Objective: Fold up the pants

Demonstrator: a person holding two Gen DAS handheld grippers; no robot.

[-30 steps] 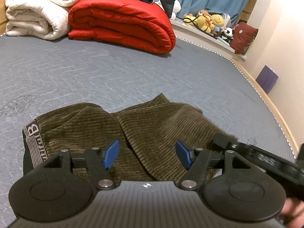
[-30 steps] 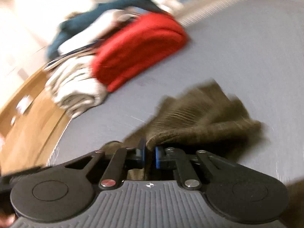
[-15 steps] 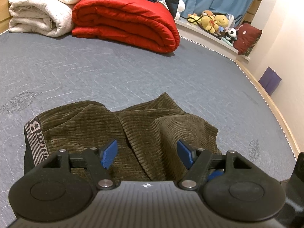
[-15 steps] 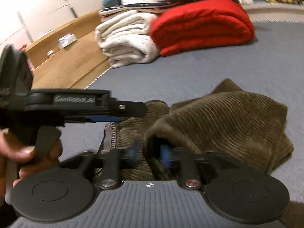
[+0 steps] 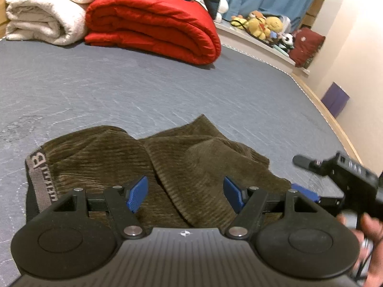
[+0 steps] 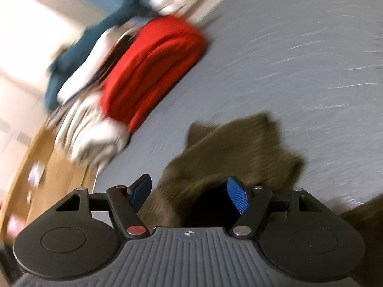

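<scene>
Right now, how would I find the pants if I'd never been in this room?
Look at the big grey bed. At its far end sit a red quilt and a white blanket; the pants lie at the near end, just ahead of the left tool. They're the only brown ribbed heap, with a grey waistband showing a letter B.

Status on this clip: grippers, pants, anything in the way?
Left gripper open, right gripper open. Pants bunched on the bed. Nothing in the way.
</scene>
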